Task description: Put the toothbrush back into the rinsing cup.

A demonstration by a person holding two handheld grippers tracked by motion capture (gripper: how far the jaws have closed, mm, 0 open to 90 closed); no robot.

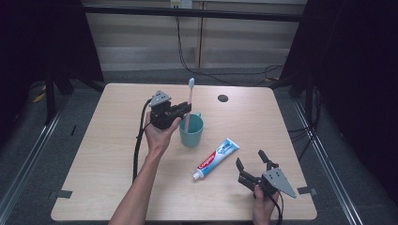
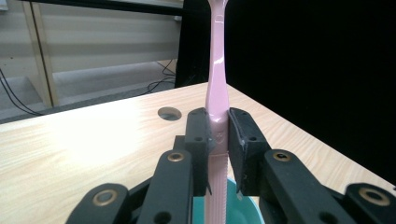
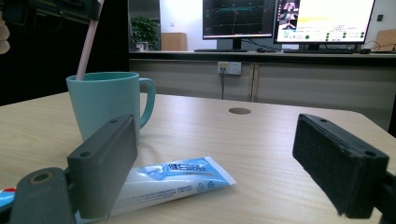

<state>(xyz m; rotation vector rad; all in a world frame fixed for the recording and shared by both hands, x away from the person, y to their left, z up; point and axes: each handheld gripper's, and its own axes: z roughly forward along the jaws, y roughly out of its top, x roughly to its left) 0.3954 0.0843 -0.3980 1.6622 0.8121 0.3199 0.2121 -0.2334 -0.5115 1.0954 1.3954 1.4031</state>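
Now L tongs [image 1: 186, 108] grip pink toothbrush [image 1: 188, 105] upright in teal mug [image 1: 191, 131].

Toothbrush [image 2: 217, 70]: head cut off by the top edge in the left gripper view; lower end hidden inside the cup [image 1: 191, 131]. Toothpaste tube [image 3: 173, 184]: cap end hidden behind a jaw in the right gripper view.
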